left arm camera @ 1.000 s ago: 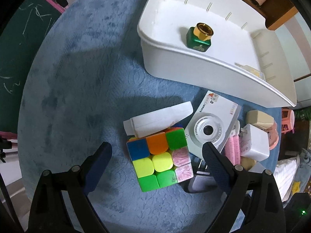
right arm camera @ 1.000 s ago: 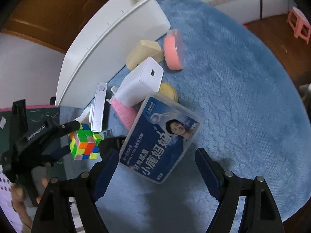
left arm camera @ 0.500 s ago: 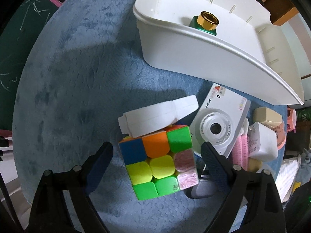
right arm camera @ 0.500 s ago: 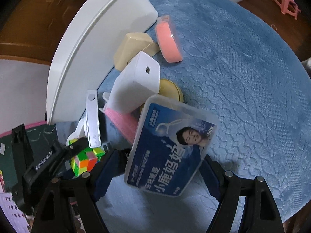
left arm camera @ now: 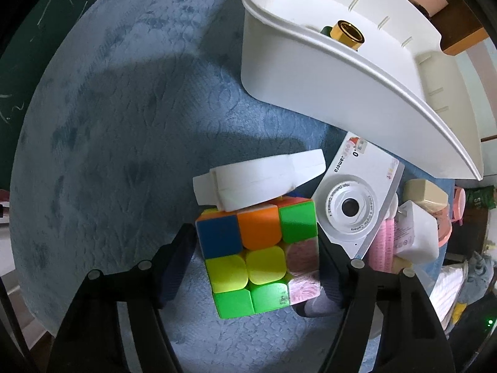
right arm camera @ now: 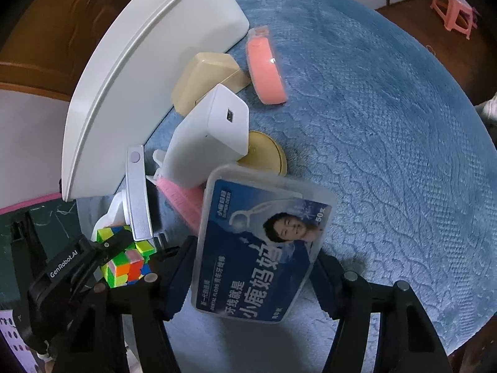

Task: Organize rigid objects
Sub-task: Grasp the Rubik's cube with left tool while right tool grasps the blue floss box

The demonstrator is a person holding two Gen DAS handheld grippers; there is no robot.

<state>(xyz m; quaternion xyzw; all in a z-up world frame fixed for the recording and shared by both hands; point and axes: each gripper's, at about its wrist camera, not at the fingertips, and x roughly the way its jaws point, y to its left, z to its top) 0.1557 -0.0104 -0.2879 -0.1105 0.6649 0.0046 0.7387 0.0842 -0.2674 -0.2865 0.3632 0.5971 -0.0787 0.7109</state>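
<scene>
- Pointing straight down, left gripper (left arm camera: 256,248) straddles the puzzle cube (left arm camera: 259,256) on the blue cloth (left arm camera: 124,155); jaws just closing, pads at its sides, contact uncertain.
- Right gripper (right arm camera: 253,267) tilts steeply down; jaws closing around floss box (right arm camera: 261,248), apparently touching its edges.
- White tray (left arm camera: 310,71) lies far right.

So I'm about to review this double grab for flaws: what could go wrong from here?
1. A white case rests partly on the puzzle cube that the left gripper, whose jaws have just been closing, brackets; lifting the cube would likely tip it off.
2. The toy camera sits right beside that gripper's finger and could get nudged.
3. The right gripper, also just closing, straddles the floss box, which looks propped on the pink comb; it may pivot when squeezed.
</scene>
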